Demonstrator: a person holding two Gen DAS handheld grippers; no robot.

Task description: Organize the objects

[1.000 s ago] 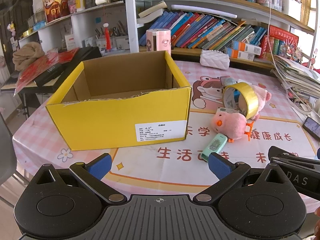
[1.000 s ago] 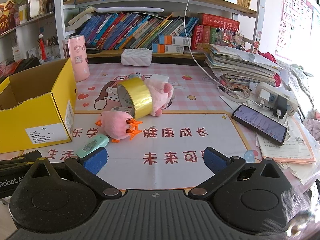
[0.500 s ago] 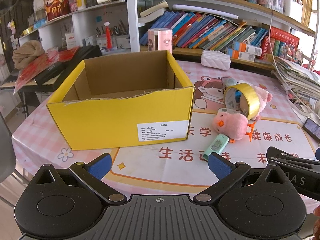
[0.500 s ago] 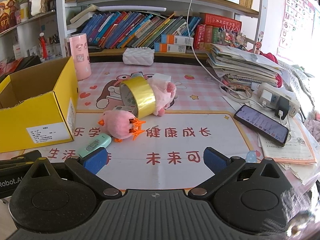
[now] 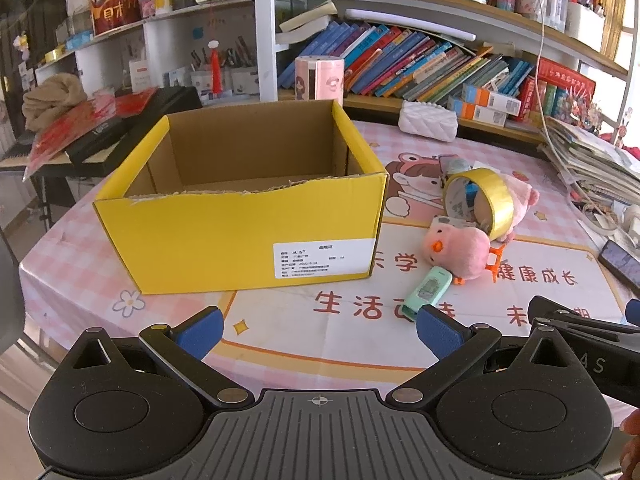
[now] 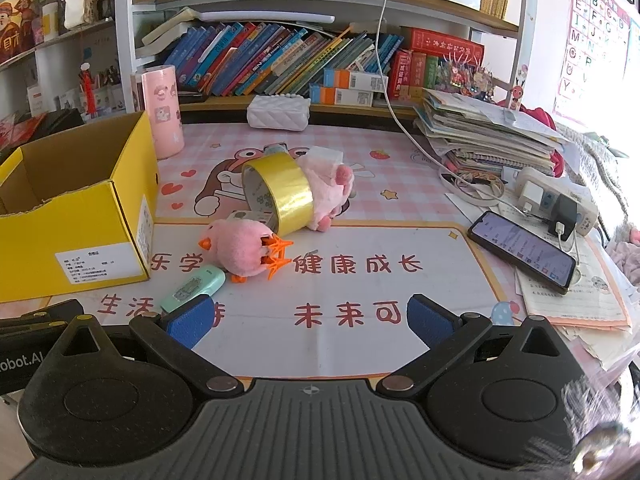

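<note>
Nearby, on a pink table mat [image 5: 280, 332], sits an open yellow box [image 5: 240, 236] (nothing visible inside); to its right lie a pink plush chick [image 6: 240, 250], gold tape roll [image 6: 290, 196] and mint stapler [image 6: 194, 288]; left gripper [image 5: 318, 326] and right gripper [image 6: 308, 316] both hover spread wide, holding nothing.

I see the open yellow cardboard box [image 5: 240, 216] left on the tabletop [image 6: 360, 288], pink plush chick [image 6: 240, 250] right of it, mint-green stapler [image 6: 194, 288] before the chick, gold tape roll [image 6: 280, 196] behind, black smartphone [image 6: 522, 252] far right.
</note>
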